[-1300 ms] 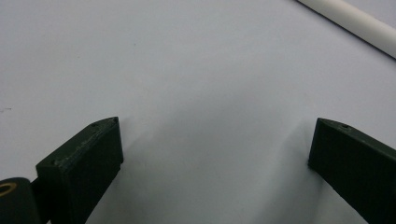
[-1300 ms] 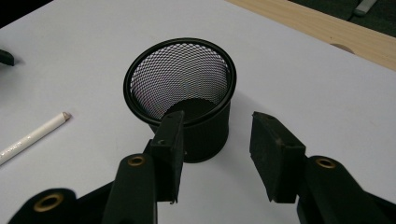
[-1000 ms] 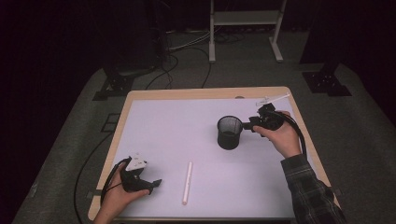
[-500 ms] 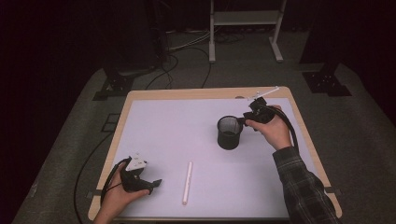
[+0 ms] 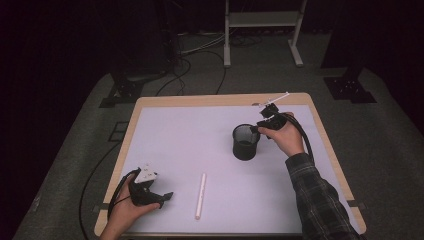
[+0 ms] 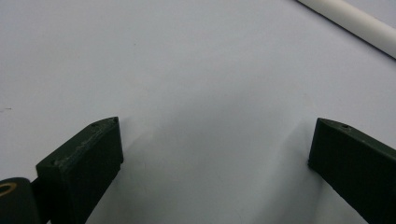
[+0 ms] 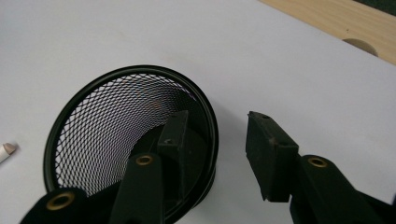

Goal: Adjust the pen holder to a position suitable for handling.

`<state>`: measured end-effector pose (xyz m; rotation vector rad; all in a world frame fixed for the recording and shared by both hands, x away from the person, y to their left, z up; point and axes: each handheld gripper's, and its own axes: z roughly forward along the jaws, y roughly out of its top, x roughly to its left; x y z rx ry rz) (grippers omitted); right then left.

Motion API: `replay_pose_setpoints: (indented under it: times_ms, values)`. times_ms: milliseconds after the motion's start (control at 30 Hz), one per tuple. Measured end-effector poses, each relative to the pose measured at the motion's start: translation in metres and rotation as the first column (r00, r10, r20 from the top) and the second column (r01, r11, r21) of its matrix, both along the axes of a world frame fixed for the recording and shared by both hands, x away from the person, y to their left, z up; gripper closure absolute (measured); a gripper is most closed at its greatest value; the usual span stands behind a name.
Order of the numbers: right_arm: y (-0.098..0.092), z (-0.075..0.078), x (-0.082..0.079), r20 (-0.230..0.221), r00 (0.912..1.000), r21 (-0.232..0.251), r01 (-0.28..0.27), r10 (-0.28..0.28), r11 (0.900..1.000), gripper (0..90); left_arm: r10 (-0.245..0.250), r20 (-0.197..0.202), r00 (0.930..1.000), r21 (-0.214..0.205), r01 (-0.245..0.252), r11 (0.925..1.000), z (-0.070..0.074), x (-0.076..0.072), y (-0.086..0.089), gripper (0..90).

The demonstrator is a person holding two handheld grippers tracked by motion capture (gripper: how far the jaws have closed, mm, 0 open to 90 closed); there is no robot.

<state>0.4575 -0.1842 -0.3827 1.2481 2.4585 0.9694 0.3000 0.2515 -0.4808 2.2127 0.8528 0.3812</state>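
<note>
Right gripper (image 7: pixel 212 140) now astride cup (image 5: pixel 245 142) rim

black mesh cup (image 5: pixel 245 142), fine diamond weave, solid black rim and base. white stick (image 5: pixel 200 196) with a pale tan tip. white sheet (image 5: pixel 190 145) over the light wood table (image 5: pixel 215 100), wood showing as a tan border. black left gripper (image 5: pixel 165 197) with a pale grey plate on top; dark, nearly black-green jaws in the left gripper view. black right gripper (image 5: pixel 255 129), brass-coloured rivets on its arms, black cable. dark plaid sleeve (image 5: pixel 320 200), grey-blue checks. grey floor (image 5: pixel 75 150), black surroundings.
</note>
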Motion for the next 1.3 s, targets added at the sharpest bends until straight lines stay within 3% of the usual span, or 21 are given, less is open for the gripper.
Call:
replay_pose_setpoints:
  times_ms: [767,1300]
  values:
    - [0.0071,-0.0054,0.0049,-0.034,0.9992,-0.012,-0.019,0.019,0.9997,79.8,0.0,-0.001,1.0,0.0,0.0,1.0,0.0,0.0,0.0,2.3]
    - [0.0067,0.0007,0.001,-0.048,0.9985,-0.01,-0.027,0.026,0.9996,81.9,0.0,-0.001,1.0,0.0,0.0,1.0,0.0,0.0,0.0,2.2]
